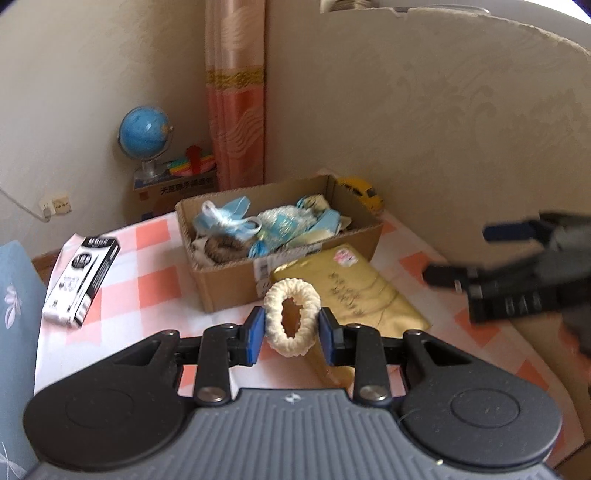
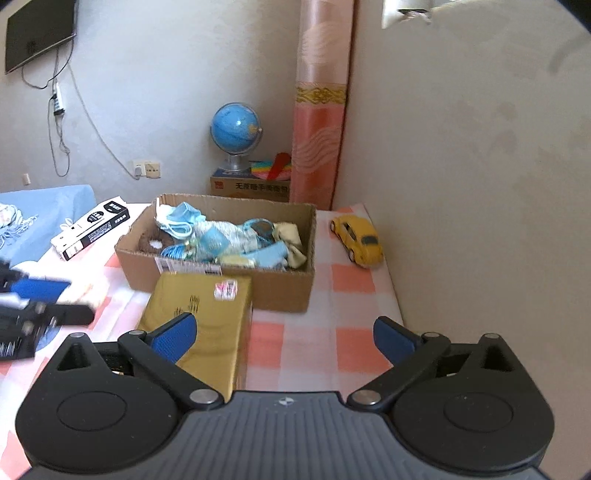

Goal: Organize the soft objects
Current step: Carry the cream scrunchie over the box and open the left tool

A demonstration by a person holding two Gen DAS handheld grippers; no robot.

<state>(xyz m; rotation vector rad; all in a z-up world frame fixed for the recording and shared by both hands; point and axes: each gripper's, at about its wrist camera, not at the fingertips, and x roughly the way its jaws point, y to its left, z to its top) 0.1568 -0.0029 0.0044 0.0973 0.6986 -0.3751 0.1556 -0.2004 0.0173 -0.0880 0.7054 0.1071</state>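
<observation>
Two views split the scene: only the left wrist camera shows the cream scrunchie (image 1: 291,317), while only the right wrist camera shows the whole yellow toy car (image 2: 357,240) and a wall-mounted screen (image 2: 38,33). That scrunchie, a fuzzy ribbed ring, is pinched in the left gripper (image 1: 291,332) above the checkered cloth (image 1: 147,280), short of the cardboard box (image 1: 280,236). Beside a gold package (image 2: 201,317), the right gripper (image 2: 284,339) gapes wide, holding nothing.

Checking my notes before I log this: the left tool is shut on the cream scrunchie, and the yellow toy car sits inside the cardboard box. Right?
Not quite. The left tool is shut on the cream scrunchie, but the yellow toy car sits outside the cardboard box, beside it by the wall, as the right wrist view shows.
</observation>
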